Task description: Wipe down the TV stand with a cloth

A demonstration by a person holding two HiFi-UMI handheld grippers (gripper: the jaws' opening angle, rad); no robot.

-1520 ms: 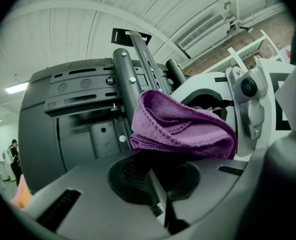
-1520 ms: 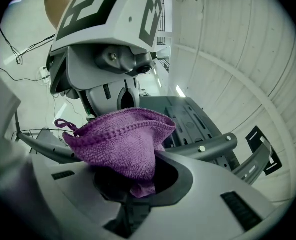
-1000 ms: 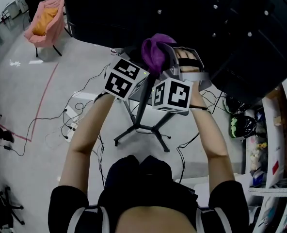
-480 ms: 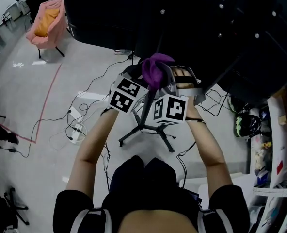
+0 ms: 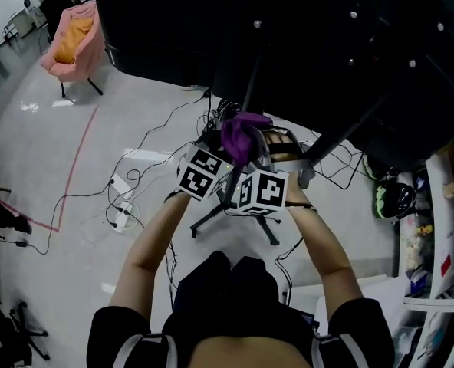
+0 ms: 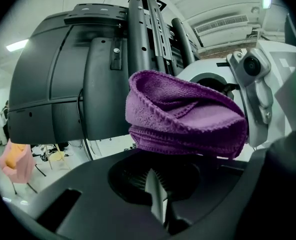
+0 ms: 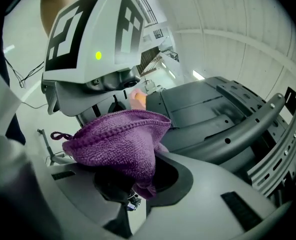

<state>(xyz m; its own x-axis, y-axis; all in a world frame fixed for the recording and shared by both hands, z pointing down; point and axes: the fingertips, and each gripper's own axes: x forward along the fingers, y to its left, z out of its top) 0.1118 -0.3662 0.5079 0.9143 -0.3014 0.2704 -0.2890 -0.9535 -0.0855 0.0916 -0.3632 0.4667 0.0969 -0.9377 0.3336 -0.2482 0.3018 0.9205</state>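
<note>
A purple cloth (image 5: 241,135) stands bunched between my two grippers, which are held close together in front of the black TV stand (image 5: 246,90). Its legs (image 5: 212,215) spread on the floor below. In the left gripper view the folded cloth (image 6: 183,119) lies across my left gripper (image 6: 180,153) and hides the jaws, with the stand's column (image 6: 143,49) behind. In the right gripper view the cloth (image 7: 118,139) runs down into my right gripper (image 7: 134,184). Both the left gripper (image 5: 228,150) and the right gripper (image 5: 254,152) look shut on the cloth.
The TV's dark back panel (image 5: 304,29) fills the top. Cables and a power strip (image 5: 123,202) lie on the floor left of the stand. A pink chair (image 5: 70,41) stands far left. A helmet (image 5: 388,198) and shelving (image 5: 442,267) are at the right.
Both grippers, still together on the cloth, have come down from the dark panel toward the stand's legs and my body. The cloth keeps its shape.
</note>
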